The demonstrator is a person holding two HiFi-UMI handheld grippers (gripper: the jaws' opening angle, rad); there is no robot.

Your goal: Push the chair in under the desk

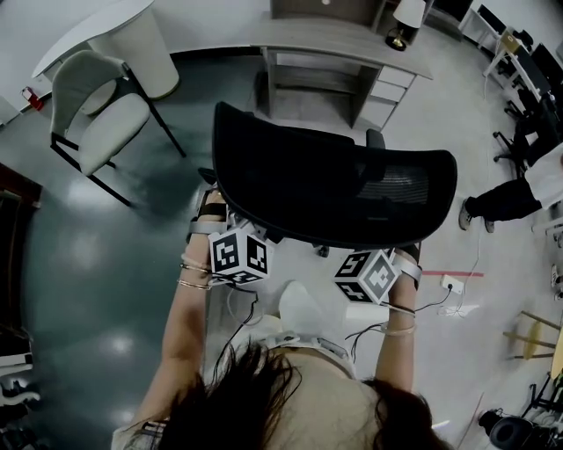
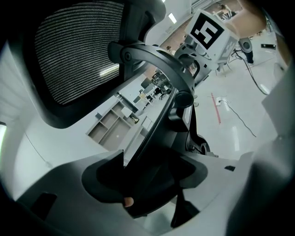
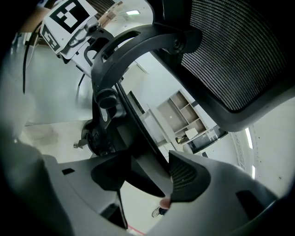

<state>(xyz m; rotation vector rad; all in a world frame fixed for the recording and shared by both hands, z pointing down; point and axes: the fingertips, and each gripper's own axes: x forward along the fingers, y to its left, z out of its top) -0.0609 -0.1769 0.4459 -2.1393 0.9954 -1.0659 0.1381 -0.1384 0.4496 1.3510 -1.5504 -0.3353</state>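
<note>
Both grippers are on the back of the office chair (image 1: 334, 185), low down, one each side of its central spine. The left gripper (image 2: 152, 179) is clenched on a dark bar of the backrest frame that runs up between its jaws; the right gripper (image 3: 147, 177) is clamped the same way on its side.

Key relation: the desk (image 1: 352, 42) lies straight ahead of the jaws, beyond the chair, so the push goes forward and away from the person. The backrest's wide axis runs left-right, roughly parallel to the desk's front edge. The left end sits a touch nearer the desk, so the left gripper is marginally closer (not by much). My read is an even push from both sides should keep it from slewing. The seat and wheels are hidden under the backrest in the head view; how much floor is left before the desk I can't tell.

Containers:
- The drawer stack (image 1: 387, 90) under the desk's right end is closed; contents unseen.
- The open shelf compartments (image 2: 110, 126) beside it show nothing inside from here.
- A small lamp (image 1: 403, 19) stands on the desktop.

A white armchair (image 1: 97, 119) is off to the left, well apart from the push line.
</note>
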